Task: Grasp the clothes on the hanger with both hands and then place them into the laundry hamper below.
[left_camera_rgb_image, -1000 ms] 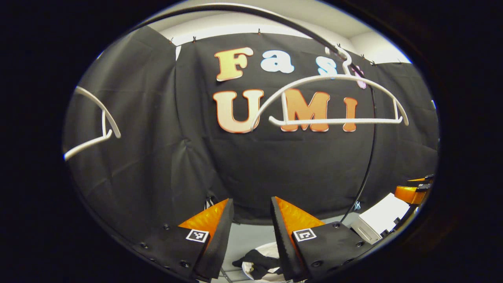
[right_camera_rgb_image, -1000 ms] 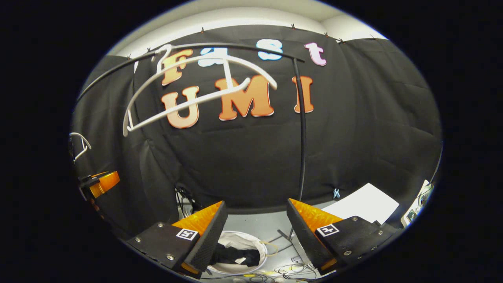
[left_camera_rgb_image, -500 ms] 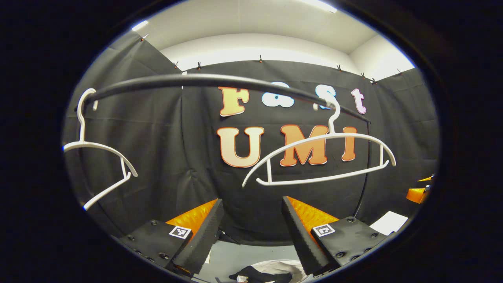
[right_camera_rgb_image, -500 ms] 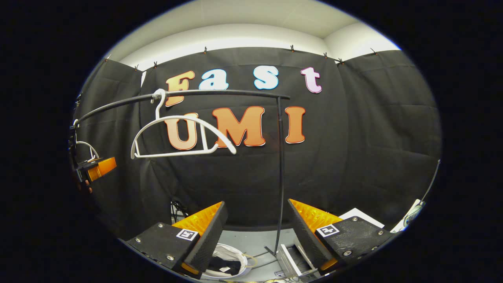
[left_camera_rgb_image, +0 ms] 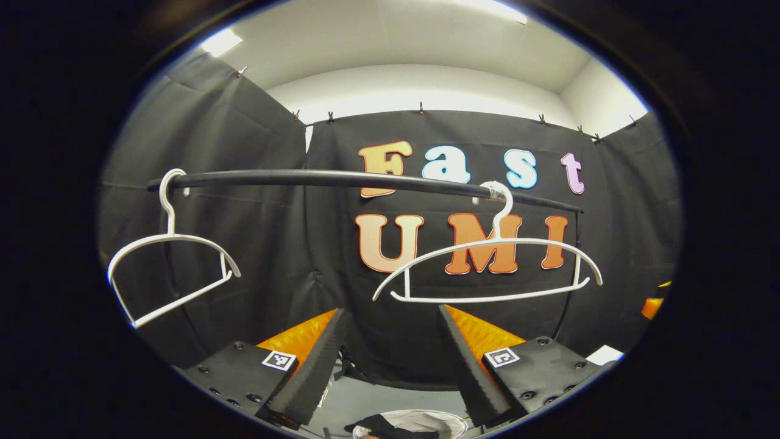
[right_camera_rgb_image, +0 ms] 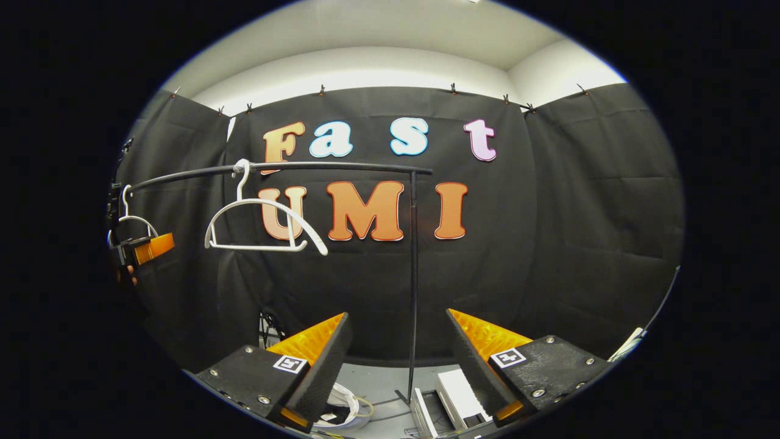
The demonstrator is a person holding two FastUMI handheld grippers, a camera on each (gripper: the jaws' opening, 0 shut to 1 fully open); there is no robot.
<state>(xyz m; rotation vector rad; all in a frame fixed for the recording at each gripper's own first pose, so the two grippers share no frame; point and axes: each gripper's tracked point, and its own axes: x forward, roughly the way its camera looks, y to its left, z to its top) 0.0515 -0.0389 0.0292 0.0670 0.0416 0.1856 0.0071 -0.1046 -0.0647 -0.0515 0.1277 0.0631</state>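
Two bare white hangers hang on the black rail (left_camera_rgb_image: 341, 178): one on the left (left_camera_rgb_image: 170, 236), one on the right (left_camera_rgb_image: 487, 299). Low at the bottom edge of the left gripper view, a dark garment (left_camera_rgb_image: 384, 425) lies in the white laundry hamper (left_camera_rgb_image: 436, 417). My left gripper (left_camera_rgb_image: 390, 360) is open and holds nothing, well below the rail. My right gripper (right_camera_rgb_image: 396, 360) is open and holds nothing too. In the right gripper view the nearer hanger (right_camera_rgb_image: 256, 247) hangs upper left, the hamper's rim (right_camera_rgb_image: 347, 403) peeks from behind a finger, and the left gripper (right_camera_rgb_image: 152, 247) shows far left.
The rail's black upright post (right_camera_rgb_image: 413, 274) stands straight ahead of my right gripper, with its foot on the grey floor. White boxes (right_camera_rgb_image: 454, 399) and loose cables lie on the floor beside the hamper. Part of the right gripper (left_camera_rgb_image: 652, 305) shows at the far right.
Both views have tipped upward and drawn back: rail and hangers sit lower in view, and the hamper has slid to the bottom edge. The swinging hanger has settled. Both grippers stay open.
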